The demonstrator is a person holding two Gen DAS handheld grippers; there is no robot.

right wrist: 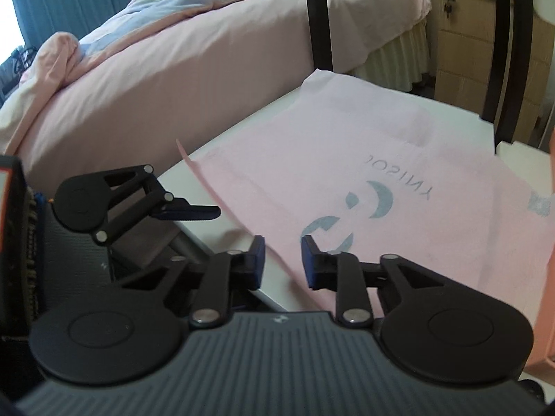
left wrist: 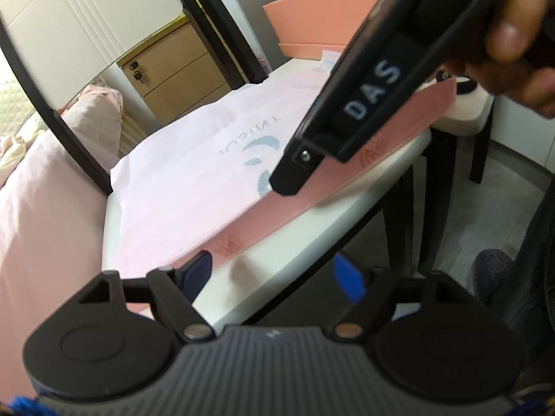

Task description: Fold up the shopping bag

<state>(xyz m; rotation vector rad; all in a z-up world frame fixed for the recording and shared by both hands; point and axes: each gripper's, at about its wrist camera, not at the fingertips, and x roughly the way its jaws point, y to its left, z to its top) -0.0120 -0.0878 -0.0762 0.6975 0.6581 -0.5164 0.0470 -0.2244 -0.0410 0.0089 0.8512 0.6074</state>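
Right claw (right wrist: 282,260): jaws narrowly apart, the raised near hem (right wrist: 222,204) of the bag (right wrist: 399,159) running up between the pads; no pad visibly presses on it, so the hem is threaded, not gripped.

Left claw (left wrist: 274,274): jaws wide and empty. One blue pad sits just beside the hem's end at the table (left wrist: 312,239) edge, the other hangs off the table over the floor.

Bag: pale pink, lying flat on the white table with its printed logo (right wrist: 367,204) showing in reverse through the fabric. Its far corner reaches towards the chair (right wrist: 317,27) back; the bed (right wrist: 156,79) lies beyond the table.

Hand (left wrist: 513,34): holds the right tool's black body slanted across the left wrist view, above the hem.

Likely faults from here:
- Lost hem — the fabric is thin and stands loosely between the right pads; a lift begun before they close would leave it behind.
- Skewed fold — if only one claw takes the hem, that end would probably travel alone and the crease would run diagonally across the logo.
- Sliding — the table looks smooth, so a pull along the surface could drag the whole bag rather than turn the edge over.
- Clash — the two tools work close together at one edge; a sideways reach by the left claw could strike the right tool's body.
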